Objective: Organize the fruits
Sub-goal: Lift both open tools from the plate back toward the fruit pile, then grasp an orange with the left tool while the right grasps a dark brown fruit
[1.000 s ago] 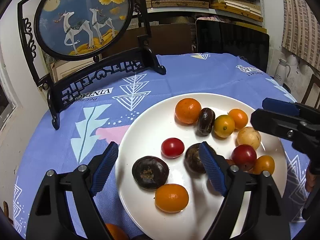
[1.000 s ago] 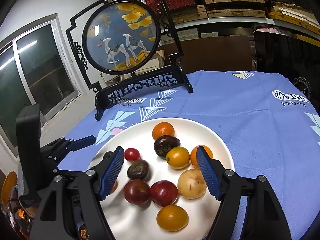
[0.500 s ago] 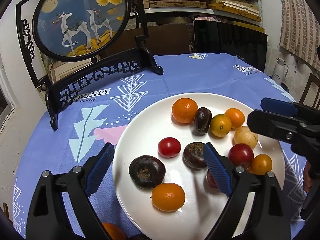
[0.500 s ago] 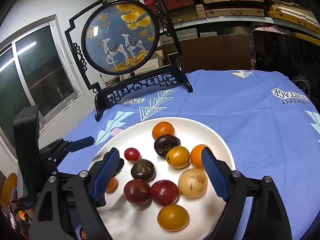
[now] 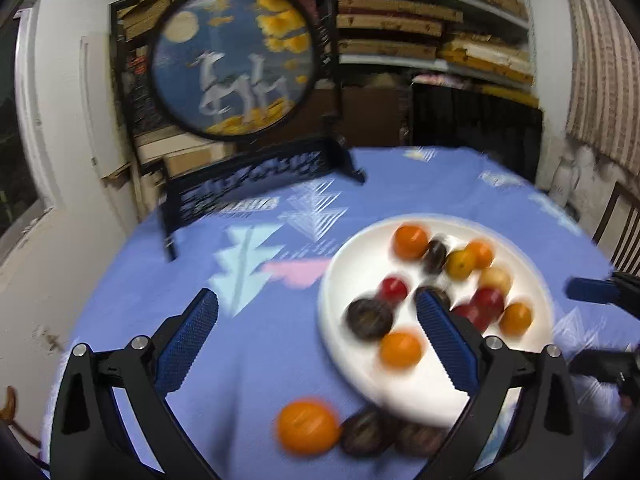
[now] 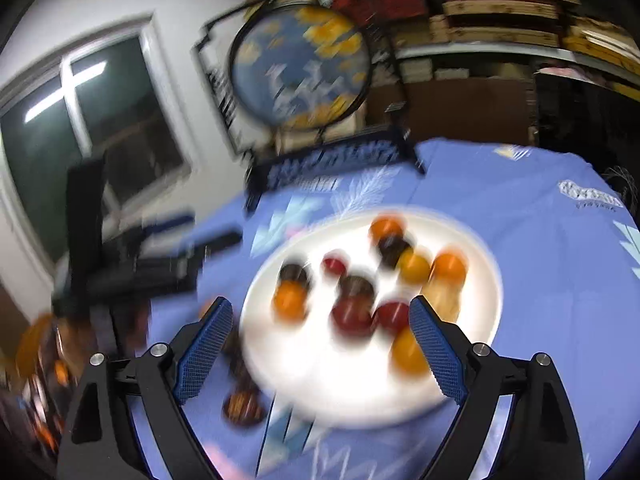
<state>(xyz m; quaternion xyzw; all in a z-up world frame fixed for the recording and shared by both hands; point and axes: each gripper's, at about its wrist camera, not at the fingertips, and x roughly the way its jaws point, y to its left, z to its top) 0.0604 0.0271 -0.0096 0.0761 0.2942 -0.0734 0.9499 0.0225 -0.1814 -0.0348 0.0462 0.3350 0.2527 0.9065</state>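
Open tablecloth (image 5: pixel 256 344) left of the plate (image 5: pixel 340 264): clear lane between the left fingers (image 5: pixel 188 340). Plate is crowded with fruit, gaps tight. An orange (image 5: pixel 308 426) and dark fruits (image 5: pixel 364 434) block the plate's near edge. Framed screen (image 5: pixel 236 80) stands at the back-left. Right of the plate looks clear, though blurred.

Black tongs (image 5: pixel 316 322), blue textured pads (image 5: pixel 186 342), silver screws

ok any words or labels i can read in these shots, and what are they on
None can be read: both views are motion-blurred.
White print on the tablecloth near the black stand: smeared.
White logo print on the tablecloth's right side: too blurred.
Spines on the shelves: too small.
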